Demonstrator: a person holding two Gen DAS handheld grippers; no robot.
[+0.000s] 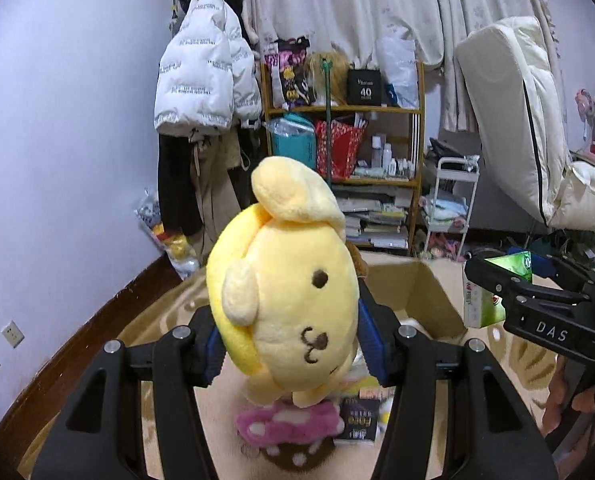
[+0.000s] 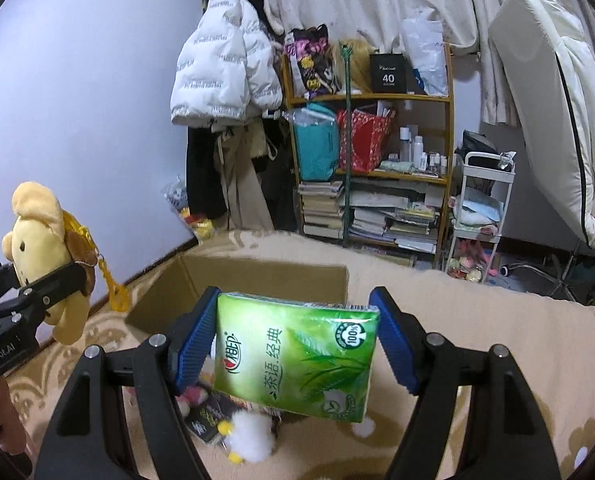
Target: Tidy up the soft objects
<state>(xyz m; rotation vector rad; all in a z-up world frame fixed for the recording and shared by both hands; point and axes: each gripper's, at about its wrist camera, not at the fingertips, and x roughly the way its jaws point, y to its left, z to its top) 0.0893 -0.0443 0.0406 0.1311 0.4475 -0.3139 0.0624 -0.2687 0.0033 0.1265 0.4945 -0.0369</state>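
Note:
My left gripper (image 1: pixel 289 344) is shut on a yellow plush dog (image 1: pixel 285 300), held above the bed; the same plush dog (image 2: pixel 41 248) shows at the left of the right wrist view, a yellow chain dangling from it. My right gripper (image 2: pixel 297 344) is shut on a green tissue pack (image 2: pixel 297 356), its blue pads squeezing both sides. That tissue pack (image 1: pixel 493 292) and right gripper (image 1: pixel 509 280) appear at the right of the left wrist view. An open cardboard box (image 2: pixel 257 284) lies ahead on the bed, seen also as the cardboard box (image 1: pixel 417 292) behind the plush.
Below the grippers lie a pink plush (image 1: pixel 289 420), a white fluffy toy (image 2: pixel 253 436) and a dark packet (image 2: pixel 205 420) on the beige patterned bedspread (image 2: pixel 477 320). Beyond the bed stand a cluttered wooden shelf (image 2: pixel 377 160), hanging coats (image 2: pixel 225 72), a white cart (image 2: pixel 481 208) and a leaning mattress (image 2: pixel 557 100).

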